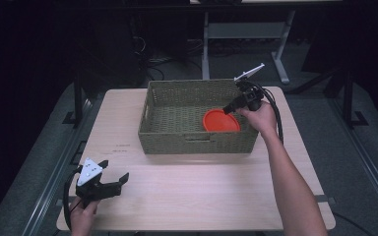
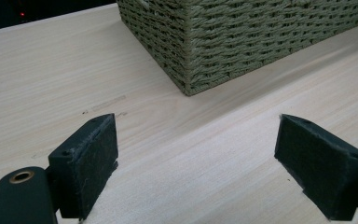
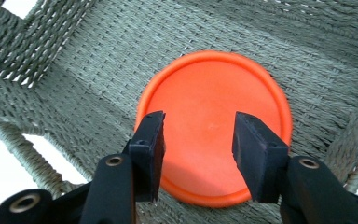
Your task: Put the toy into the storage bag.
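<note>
— Pale wooden table (image 1: pixel 187 191), woven green basket (image 1: pixel 172 137) toward far edge?
— Yes. Flat round orange plastic disc (image 3: pixel 214 126) lying face up inside, near right wall; no long axis.
— Right gripper (image 3: pixel 198 140)?
— Hovering above disc, jaws parted, grasping nothing.
— Left gripper (image 2: pixel 196 154)?
— Released, jaws wide, near front left corner.

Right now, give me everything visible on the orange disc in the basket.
The orange disc is round, flat, matte and plastic-looking, with a raised rim around a smooth face. It lies flat on the woven floor of the basket, in its right part near the front wall. The right gripper hangs above it, jaws open, nothing clamped; contact cannot be told.
</note>
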The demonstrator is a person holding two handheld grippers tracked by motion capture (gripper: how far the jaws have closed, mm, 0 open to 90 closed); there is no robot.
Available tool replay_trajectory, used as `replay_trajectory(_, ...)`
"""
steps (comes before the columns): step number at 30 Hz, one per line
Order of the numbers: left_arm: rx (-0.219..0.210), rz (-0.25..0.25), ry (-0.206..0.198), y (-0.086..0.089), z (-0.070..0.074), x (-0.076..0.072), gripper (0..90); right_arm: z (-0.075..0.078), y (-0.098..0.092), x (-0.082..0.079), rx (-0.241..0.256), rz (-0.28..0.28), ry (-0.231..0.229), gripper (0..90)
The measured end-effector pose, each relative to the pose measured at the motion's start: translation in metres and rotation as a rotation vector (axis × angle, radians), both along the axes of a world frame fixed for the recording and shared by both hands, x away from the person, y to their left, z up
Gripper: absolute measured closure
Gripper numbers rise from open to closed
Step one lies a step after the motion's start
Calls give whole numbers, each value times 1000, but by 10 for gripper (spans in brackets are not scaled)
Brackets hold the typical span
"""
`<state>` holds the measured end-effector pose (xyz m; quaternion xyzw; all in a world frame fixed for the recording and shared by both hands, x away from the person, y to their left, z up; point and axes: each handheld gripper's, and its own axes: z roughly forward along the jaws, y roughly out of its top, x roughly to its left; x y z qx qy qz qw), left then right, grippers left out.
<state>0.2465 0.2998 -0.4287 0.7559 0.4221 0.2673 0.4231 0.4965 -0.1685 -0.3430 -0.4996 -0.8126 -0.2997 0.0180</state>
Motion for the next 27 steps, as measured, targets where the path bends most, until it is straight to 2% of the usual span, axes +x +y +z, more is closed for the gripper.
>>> replay_trajectory(13,-1,-3,-3,0,0,-1,128,7,-6,-12,61,30,-16,377)
replay_trajectory(19,-6,3,-5,0,0,-1,128,19,-8,-23,106,63,-53,318)
replay_trajectory(27,-7,1,-6,-1,1,-1,128,25,-11,-38,136,100,-80,308)
